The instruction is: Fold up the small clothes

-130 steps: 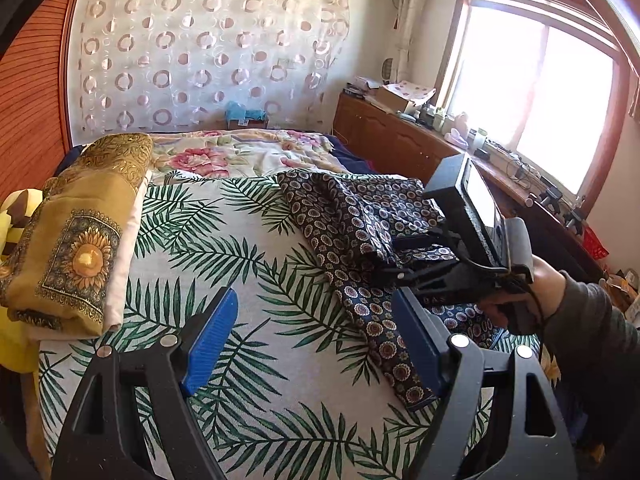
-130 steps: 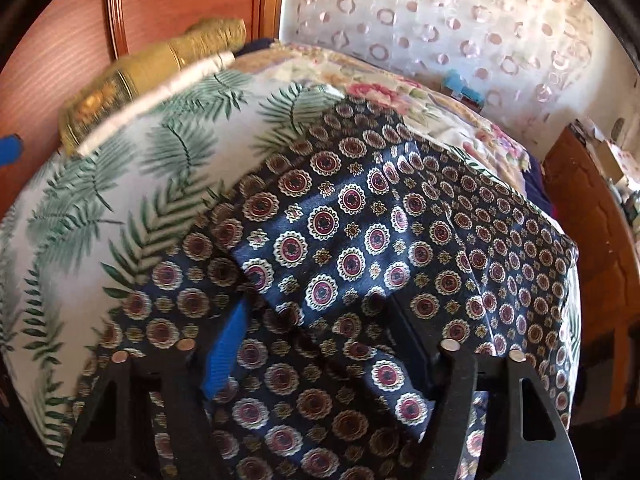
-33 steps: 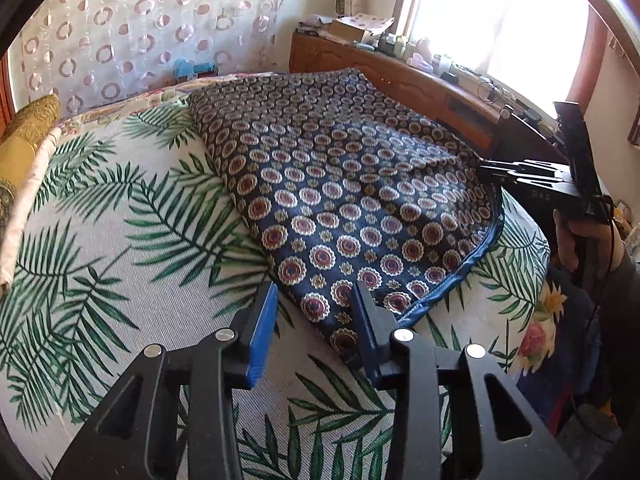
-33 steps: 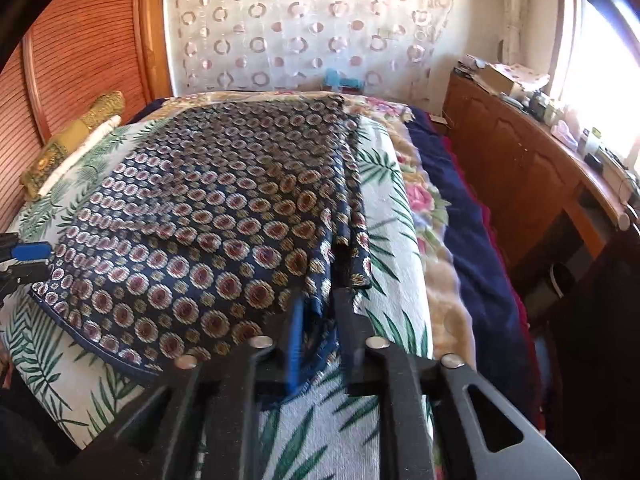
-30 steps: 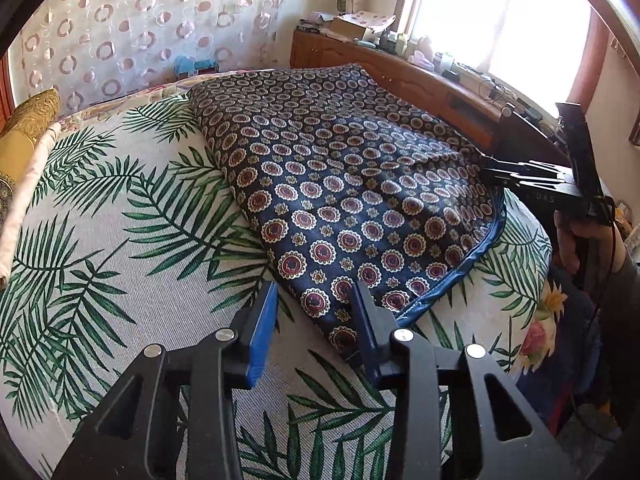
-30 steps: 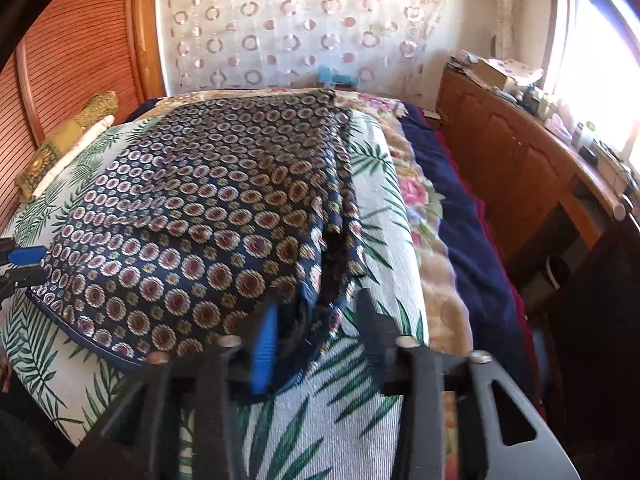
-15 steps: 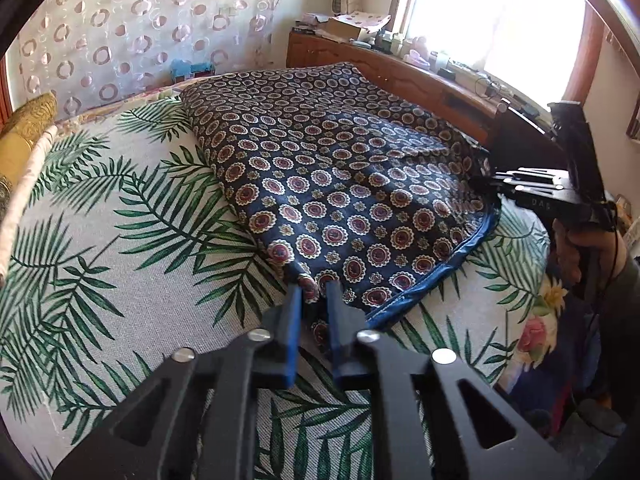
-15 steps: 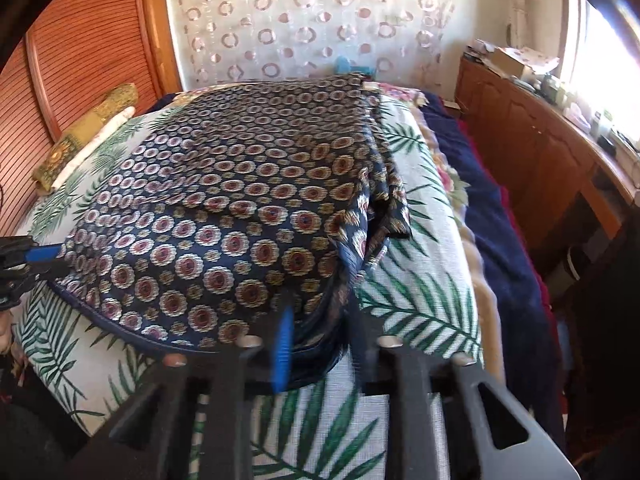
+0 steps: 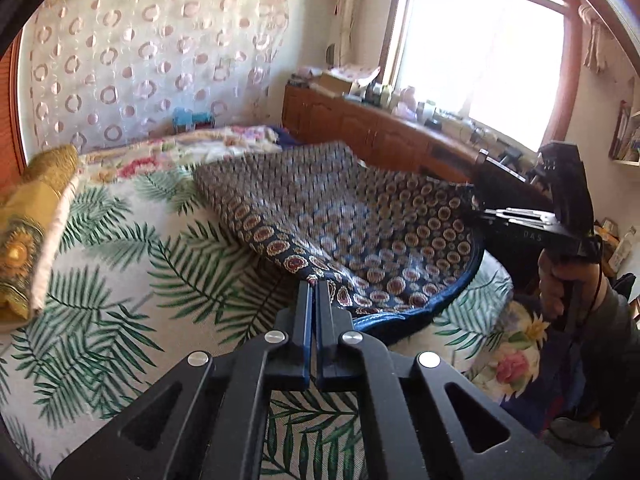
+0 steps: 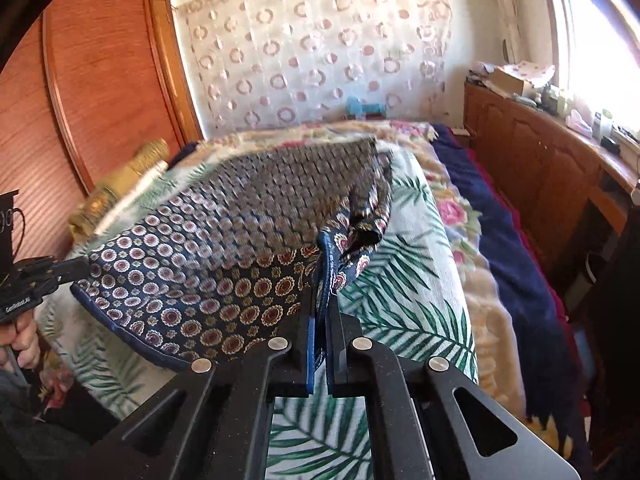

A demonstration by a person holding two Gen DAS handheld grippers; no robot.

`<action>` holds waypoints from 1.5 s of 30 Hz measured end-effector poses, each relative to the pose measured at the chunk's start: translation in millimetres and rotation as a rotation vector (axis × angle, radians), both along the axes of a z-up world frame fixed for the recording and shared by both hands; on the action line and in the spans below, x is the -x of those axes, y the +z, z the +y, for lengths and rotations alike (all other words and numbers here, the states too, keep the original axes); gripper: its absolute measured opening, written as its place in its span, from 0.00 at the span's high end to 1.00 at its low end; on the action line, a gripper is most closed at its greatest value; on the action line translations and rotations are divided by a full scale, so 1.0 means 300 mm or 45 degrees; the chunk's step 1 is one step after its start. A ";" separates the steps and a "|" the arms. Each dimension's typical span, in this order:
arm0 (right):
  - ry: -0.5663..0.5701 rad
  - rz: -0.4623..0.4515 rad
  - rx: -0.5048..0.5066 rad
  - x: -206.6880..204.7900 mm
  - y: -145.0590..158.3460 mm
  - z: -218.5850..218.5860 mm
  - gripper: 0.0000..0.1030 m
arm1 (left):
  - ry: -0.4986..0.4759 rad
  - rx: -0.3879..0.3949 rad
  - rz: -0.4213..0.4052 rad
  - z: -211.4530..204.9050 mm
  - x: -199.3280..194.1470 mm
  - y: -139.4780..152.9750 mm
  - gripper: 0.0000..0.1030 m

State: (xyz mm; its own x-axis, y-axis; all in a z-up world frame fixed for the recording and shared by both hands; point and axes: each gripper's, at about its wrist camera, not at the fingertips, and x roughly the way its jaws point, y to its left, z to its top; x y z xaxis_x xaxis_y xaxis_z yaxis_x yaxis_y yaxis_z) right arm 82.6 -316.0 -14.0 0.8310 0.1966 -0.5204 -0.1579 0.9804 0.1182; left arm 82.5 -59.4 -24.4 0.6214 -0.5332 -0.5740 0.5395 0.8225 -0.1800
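While the navy patterned garment point(image 9: 360, 220) is held above the bed point(image 9: 120, 280), its near hem is stretched between the left gripper point(image 9: 313, 292), lower centre, and the right gripper point(image 10: 322, 280); both pairs of fingers are clamped on hem corners, and the long axis runs away toward the upper centre.

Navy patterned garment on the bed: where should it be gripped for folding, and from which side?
The navy patterned garment is best pinched at its two near corners along the blue-piped hem, coming in from the foot of the bed. That edge is free and thin, as the left gripper and right gripper show, each shut on a corner.
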 end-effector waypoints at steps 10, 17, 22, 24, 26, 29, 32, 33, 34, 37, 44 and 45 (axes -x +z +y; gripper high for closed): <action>0.079 -0.124 -0.060 0.253 0.117 0.008 0.97 | -0.014 0.111 -0.115 0.078 0.118 0.153 0.98; 0.093 -0.212 -0.074 0.328 0.170 0.002 0.97 | 0.002 0.122 -0.183 0.087 0.115 0.221 0.98; 0.059 -0.216 -0.070 0.239 0.164 0.005 0.97 | 0.054 0.038 -0.186 0.043 -0.037 0.207 0.98; 0.030 -0.202 -0.060 0.162 0.158 0.013 0.97 | 0.086 0.005 -0.179 0.031 -0.113 0.196 0.98; 0.004 -0.192 -0.049 0.111 0.155 0.031 0.97 | 0.119 -0.019 -0.168 0.024 -0.187 0.181 0.98; -0.028 -0.176 -0.028 0.047 0.164 0.052 0.97 | 0.157 -0.029 -0.118 0.023 -0.272 0.148 0.98; -0.037 -0.146 -0.013 -0.003 0.164 0.070 0.97 | 0.184 -0.040 -0.089 0.020 -0.328 0.117 0.98; -0.039 -0.136 -0.007 -0.019 0.167 0.076 0.97 | 0.190 -0.052 -0.088 0.017 -0.343 0.110 0.98; -0.042 -0.126 -0.001 -0.032 0.169 0.080 0.97 | 0.197 -0.064 -0.090 0.009 -0.355 0.107 0.98; -0.053 -0.092 0.006 -0.068 0.189 0.095 0.97 | 0.233 -0.086 -0.095 -0.002 -0.393 0.101 0.98; -0.108 0.013 -0.006 -0.143 0.215 0.121 0.87 | 0.211 -0.063 -0.078 0.010 -0.387 0.100 0.72; -0.118 0.007 0.009 -0.138 0.225 0.129 0.84 | 0.209 -0.061 -0.087 0.010 -0.374 0.102 0.59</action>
State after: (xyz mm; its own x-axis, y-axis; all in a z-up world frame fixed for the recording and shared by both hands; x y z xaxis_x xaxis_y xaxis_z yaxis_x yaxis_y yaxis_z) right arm 124.1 -277.2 53.6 0.8427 0.1151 -0.5260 -0.0657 0.9916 0.1117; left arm 194.7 -56.2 6.2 0.7362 -0.3942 -0.5501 0.4068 0.9074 -0.1058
